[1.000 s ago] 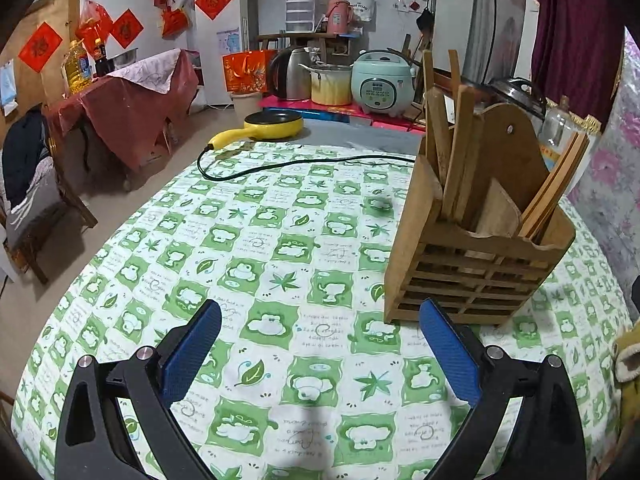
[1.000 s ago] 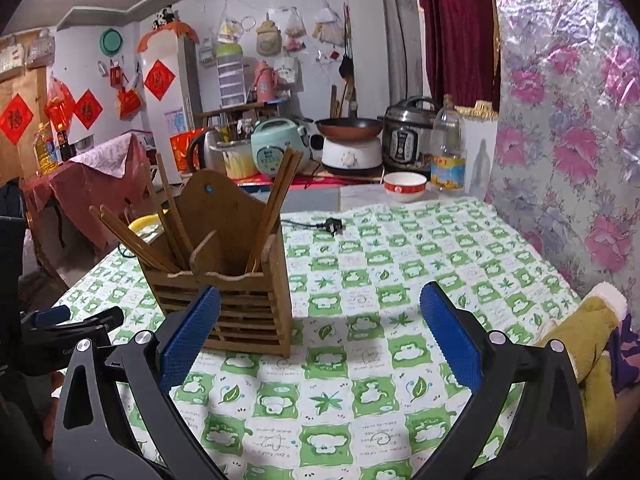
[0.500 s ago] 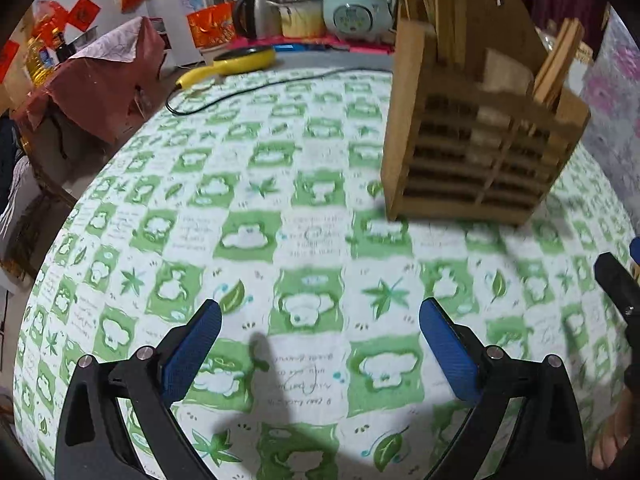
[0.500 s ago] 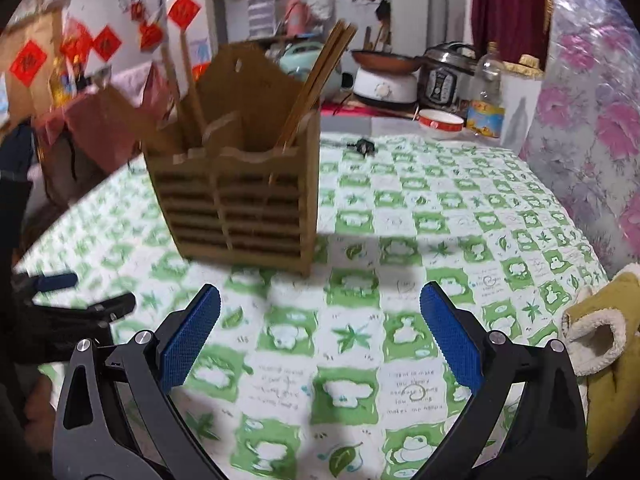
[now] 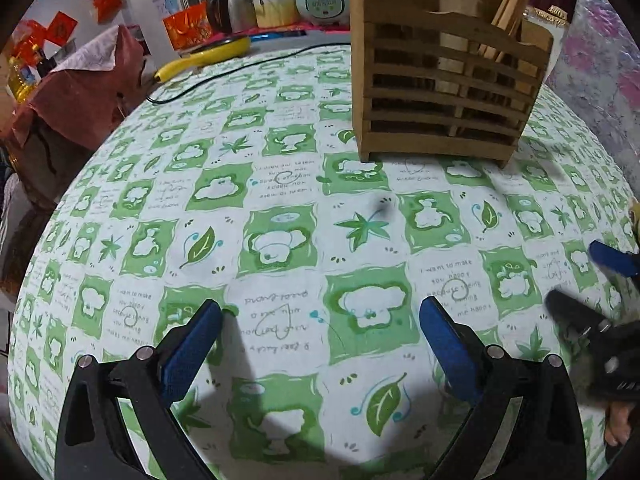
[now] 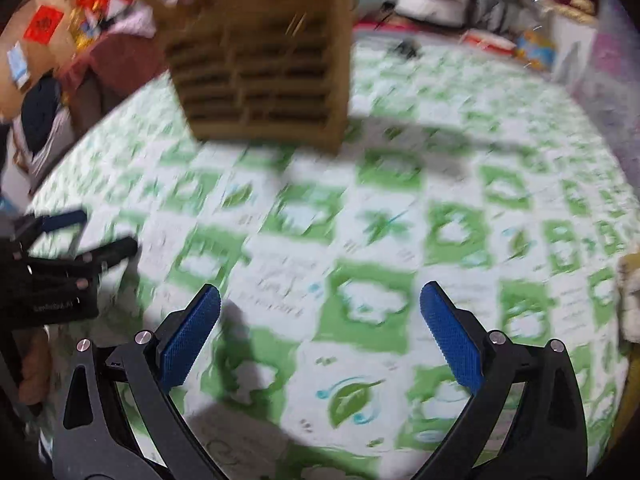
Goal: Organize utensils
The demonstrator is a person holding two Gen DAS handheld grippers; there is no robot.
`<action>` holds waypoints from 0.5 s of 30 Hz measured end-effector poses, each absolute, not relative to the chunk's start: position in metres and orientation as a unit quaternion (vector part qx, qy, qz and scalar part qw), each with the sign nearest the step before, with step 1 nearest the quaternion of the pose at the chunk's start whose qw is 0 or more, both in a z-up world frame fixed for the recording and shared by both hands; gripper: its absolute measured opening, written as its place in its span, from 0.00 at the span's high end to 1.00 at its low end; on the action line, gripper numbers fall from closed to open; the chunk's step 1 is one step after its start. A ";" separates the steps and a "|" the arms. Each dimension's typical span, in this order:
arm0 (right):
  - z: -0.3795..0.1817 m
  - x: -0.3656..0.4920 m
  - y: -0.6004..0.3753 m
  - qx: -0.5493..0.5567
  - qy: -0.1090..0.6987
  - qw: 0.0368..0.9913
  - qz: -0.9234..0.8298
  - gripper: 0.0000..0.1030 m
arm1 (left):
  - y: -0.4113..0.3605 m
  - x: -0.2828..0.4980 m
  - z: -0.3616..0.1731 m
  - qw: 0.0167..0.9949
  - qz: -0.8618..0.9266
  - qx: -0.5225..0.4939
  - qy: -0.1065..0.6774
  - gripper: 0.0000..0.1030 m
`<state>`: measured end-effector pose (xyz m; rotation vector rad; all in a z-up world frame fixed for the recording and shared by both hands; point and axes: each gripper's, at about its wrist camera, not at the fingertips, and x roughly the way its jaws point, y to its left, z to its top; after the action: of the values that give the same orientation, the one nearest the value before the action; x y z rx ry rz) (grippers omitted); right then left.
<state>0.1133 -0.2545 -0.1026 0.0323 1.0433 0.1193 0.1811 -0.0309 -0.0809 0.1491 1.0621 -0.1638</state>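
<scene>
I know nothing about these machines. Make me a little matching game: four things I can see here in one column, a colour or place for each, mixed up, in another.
Things:
1. wooden holder
2. pan handle
3. black cord
4. left tongs

Descriptions:
A. yellow, beyond the table's far edge
B. blue pads, spread wide over the tablecloth
C. brown and slatted, with sticks standing in it
D. trailing across the far side of the table

Pairs: 1-C, 2-A, 3-D, 4-B
</scene>
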 end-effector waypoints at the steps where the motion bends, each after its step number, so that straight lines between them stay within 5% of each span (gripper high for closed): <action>1: -0.103 0.112 -0.249 0.001 0.498 0.865 0.059 0.05 | -0.031 0.179 -0.081 0.856 -0.082 0.070 0.505 0.05; 15: -0.102 0.107 -0.245 -0.001 0.501 0.862 0.074 0.05 | -0.033 0.171 -0.083 0.849 -0.138 0.082 0.504 0.04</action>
<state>0.1068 -0.2448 -0.1016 -0.0021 1.0518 0.1553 0.1707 -0.0330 -0.0826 0.1721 1.0614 -0.2901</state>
